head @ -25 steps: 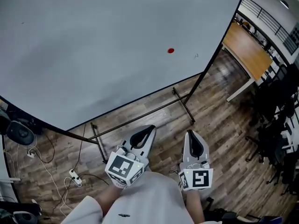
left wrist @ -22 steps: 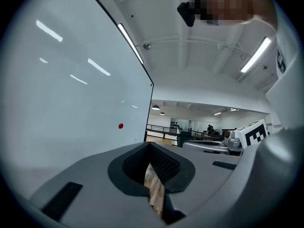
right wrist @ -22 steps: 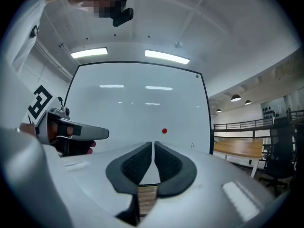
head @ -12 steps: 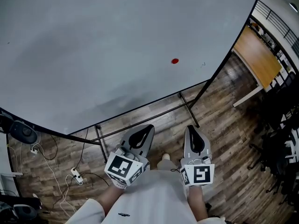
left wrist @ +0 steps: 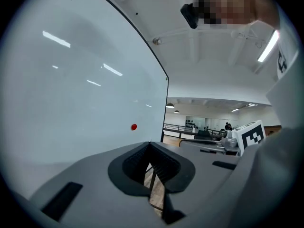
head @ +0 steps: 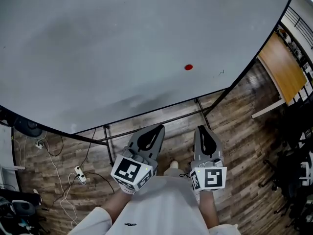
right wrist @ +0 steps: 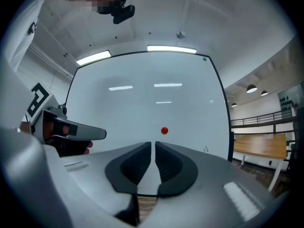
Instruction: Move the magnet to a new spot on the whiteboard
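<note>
A large whiteboard (head: 122, 43) on a black metal stand (head: 146, 115) fills the upper part of the head view, with wood-plank floor (head: 234, 131) below it. The magnet (head: 189, 67), a small red disc, sits on the board's lower right area. It is well in from the right edge and a little above the bottom edge. A small black pen mark (head: 221, 73) lies near it, closer to the corner.

Both grippers are held low in front of the person, side by side and well apart from the board. Their noses point toward it and neither touches the magnet. The left gripper (head: 157, 128) is closed and empty. In its own view the ribbed pads seem to meet at the tips, with only floor showing through the hollow behind them, and the magnet appears up and to the left of the nose. The right gripper (head: 202, 128) is closed to a thin slit with nothing between the pads. In its own view the magnet sits just above the tips and slightly to the right.

A wooden table (head: 283, 72) stands beyond the board's right edge, with dark chairs (head: 298, 146) farther right. A white power strip (head: 80, 176) and loose cables (head: 54, 180) lie on the floor at lower left.
</note>
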### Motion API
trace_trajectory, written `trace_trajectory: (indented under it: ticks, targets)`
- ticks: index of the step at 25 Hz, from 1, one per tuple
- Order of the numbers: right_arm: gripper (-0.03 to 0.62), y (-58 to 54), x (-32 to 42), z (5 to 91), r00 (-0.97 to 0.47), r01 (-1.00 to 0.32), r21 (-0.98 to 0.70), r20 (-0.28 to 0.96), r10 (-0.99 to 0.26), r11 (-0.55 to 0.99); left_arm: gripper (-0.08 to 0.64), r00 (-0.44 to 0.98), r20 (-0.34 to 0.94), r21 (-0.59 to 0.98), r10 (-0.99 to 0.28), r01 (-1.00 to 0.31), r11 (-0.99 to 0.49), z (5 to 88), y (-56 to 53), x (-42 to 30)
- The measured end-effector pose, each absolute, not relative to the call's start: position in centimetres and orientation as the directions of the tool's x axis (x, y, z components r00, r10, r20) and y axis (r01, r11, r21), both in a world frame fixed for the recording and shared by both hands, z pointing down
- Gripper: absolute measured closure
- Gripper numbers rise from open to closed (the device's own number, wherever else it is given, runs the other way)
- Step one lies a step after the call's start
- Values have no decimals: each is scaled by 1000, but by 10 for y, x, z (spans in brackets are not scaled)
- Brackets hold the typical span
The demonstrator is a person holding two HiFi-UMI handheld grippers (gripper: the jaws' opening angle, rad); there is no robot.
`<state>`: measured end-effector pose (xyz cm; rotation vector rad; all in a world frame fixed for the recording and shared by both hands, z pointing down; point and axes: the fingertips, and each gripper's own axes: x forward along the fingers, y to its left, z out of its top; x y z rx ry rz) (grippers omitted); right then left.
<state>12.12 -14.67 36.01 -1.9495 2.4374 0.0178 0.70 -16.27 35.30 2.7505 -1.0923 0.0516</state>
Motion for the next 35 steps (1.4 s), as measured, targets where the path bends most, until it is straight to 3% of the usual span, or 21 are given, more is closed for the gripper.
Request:
trace_trajectory:
  ticks: [21,35]
  targets:
    - [443,-247,130,344,-265,-964,30,-46,-963,264,554,678,88,131,-730,-734,-667,346,-221,20]
    - [405,-307,125,343,-274,-962,21,-23,-961,274,554,664,109,151,-740,-747,-647,359,-255,28]
